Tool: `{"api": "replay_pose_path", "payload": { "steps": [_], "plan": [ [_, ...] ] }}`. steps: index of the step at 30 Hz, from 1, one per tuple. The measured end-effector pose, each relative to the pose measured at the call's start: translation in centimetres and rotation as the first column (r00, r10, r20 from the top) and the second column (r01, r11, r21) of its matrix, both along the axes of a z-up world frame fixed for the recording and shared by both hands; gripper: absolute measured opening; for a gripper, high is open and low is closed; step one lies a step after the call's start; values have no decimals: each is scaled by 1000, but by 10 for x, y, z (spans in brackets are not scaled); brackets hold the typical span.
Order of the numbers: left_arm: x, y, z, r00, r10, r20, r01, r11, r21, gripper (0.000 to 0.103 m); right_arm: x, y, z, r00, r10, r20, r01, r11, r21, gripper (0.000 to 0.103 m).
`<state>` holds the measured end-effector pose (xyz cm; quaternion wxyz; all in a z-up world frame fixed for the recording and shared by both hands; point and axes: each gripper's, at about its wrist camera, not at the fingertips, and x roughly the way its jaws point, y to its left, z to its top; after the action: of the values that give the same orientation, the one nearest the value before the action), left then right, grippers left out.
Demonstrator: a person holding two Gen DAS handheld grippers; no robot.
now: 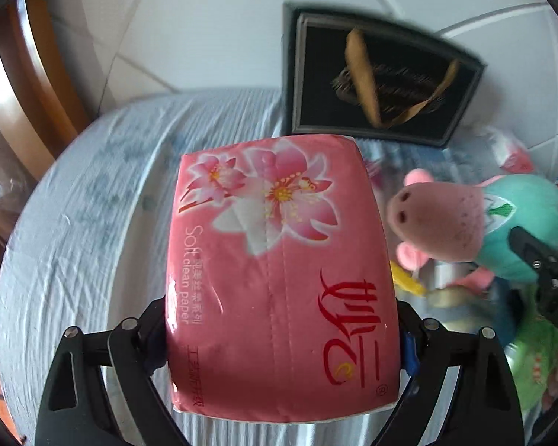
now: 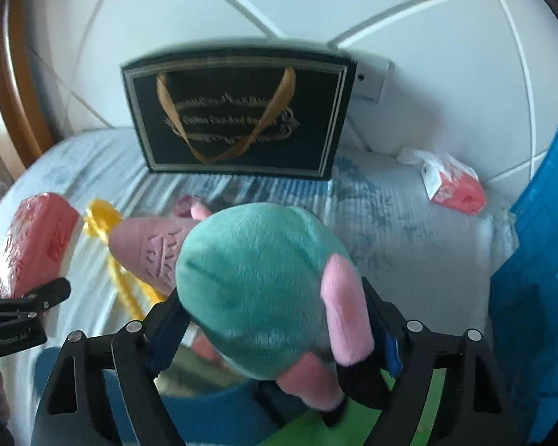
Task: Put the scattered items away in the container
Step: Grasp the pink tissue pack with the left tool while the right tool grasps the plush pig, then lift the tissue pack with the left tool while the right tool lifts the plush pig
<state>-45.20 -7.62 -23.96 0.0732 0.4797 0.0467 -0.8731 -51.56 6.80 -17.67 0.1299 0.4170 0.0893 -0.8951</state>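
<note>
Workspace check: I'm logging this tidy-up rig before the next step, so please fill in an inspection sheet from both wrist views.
Surface: pale blue-white wrinkled cloth covers it.
Job's things: pink flower-printed soft tissue pack; green-and-pink plush pig toy; both lifted.
Container: blue plastic crate at the right edge.
Clutter: yellow plastic toy shovel; small pink tissue packet; black paper gift bag with gold ribbon handles standing at the back.
Grippers: left gripper jaws clamp the tissue pack; right gripper jaws clamp the plush.
Cables: nothing seen.
Surroundings: white tiled wall; brown wooden frame.
</note>
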Motion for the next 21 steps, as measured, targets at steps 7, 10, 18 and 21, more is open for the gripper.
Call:
{"api": "replay_pose_path", "payload": {
  "steps": [7, 10, 18, 21],
  "plan": [
    [46, 26, 56, 993, -69, -96, 69, 998, 2, 92, 41, 9, 53, 997, 0, -78, -4, 999, -50, 83],
    [66, 35, 83, 986, -84, -143, 85, 996, -1, 92, 65, 16, 82, 992, -11, -125, 4, 998, -60, 83],
    [155, 60, 153, 958, -104, -268, 96, 995, -40, 92, 158, 43, 157, 967, -35, -254, 7, 994, -111, 83],
    [184, 69, 168, 952, -94, -292, 83, 995, -48, 92, 192, 55, 181, 952, -36, -304, -2, 992, -123, 83]
  ]
}}
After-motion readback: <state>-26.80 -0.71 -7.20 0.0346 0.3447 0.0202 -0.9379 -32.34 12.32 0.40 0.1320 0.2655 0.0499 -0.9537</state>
